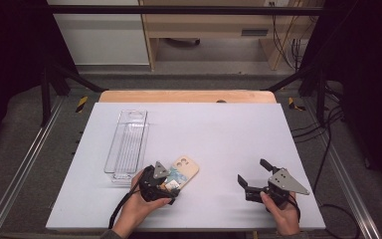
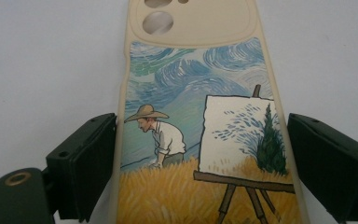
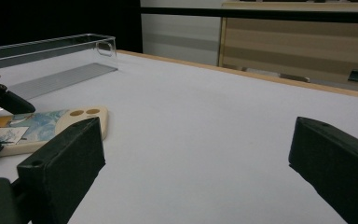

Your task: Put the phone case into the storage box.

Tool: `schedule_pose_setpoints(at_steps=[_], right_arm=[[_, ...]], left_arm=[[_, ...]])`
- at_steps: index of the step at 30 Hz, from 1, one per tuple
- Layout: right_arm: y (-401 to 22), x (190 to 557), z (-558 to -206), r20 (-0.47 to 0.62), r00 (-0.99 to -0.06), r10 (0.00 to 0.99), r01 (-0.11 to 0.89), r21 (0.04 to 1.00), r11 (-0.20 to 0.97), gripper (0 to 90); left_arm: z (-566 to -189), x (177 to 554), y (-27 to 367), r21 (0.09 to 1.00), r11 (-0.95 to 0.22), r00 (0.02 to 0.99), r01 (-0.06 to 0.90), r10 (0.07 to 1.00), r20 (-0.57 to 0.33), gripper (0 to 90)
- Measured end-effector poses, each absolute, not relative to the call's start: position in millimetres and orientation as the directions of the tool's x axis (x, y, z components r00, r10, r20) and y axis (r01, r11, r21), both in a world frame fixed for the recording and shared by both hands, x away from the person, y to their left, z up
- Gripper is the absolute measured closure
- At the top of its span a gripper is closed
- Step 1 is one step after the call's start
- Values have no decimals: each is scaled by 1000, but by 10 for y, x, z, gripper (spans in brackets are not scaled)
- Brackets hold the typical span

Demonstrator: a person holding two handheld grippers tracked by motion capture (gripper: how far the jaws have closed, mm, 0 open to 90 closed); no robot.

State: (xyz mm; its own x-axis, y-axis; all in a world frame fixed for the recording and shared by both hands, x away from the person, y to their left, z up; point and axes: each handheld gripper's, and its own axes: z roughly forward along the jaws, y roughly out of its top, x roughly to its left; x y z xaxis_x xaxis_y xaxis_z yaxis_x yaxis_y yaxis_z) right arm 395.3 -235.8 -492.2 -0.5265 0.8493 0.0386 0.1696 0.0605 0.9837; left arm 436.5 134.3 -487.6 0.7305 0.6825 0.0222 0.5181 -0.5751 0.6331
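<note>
- High view: left gripper (image 1: 165, 185) straddling the phone case (image 1: 185, 169) just right of the clear tray (image 1: 127, 144); right gripper (image 1: 255, 180) well to the case's right, jaws spread, holding nothing.
- Left gripper view: jaws either side of the case's edges — not clearly pinching; could slip sideways on closing.
- Right gripper view: pale tabletop (image 3: 205, 116), wooden cabinet (image 3: 298, 37) beyond.

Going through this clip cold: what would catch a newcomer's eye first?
The painted phone case, showing a straw-hatted painter at an easel, lies near the table's front edge between the left gripper's open jaws. Behind it stands a clear plastic tray; the right gripper hangs open, apart.
</note>
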Motion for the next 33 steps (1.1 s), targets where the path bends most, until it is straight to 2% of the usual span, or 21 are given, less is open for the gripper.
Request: schedule_pose_setpoints(at_steps=[4, 11, 19, 22, 33], right_arm=[[-2354, 3954, -4922, 36, -528, 848, 169, 984, 63, 33], [-2339, 3957, -4927, 26, -527, 849, 172, 982, 77, 33], [-2324, 3947, -4929, 39, -516, 856, 182, 981, 65, 28], [-2335, 3937, -4921, 67, -511, 857, 195, 980, 40, 29], [-2080, 4009, -4765, 87, -528, 845, 256, 965, 60, 33]], left_arm=[[-4868, 4360, 1346, 646, -572, 735, 505, 678, 26, 111], [-4748, 4352, 1359, 746, -504, 730, 436, 682, 34, 115], [-4641, 4432, 1360, 878, -387, 731, 281, 679, 65, 115], [-4569, 4440, 1347, 891, -391, 735, 230, 670, 105, 115], [-4400, 4394, 1440, 941, -291, 700, 171, 708, 92, 115]])
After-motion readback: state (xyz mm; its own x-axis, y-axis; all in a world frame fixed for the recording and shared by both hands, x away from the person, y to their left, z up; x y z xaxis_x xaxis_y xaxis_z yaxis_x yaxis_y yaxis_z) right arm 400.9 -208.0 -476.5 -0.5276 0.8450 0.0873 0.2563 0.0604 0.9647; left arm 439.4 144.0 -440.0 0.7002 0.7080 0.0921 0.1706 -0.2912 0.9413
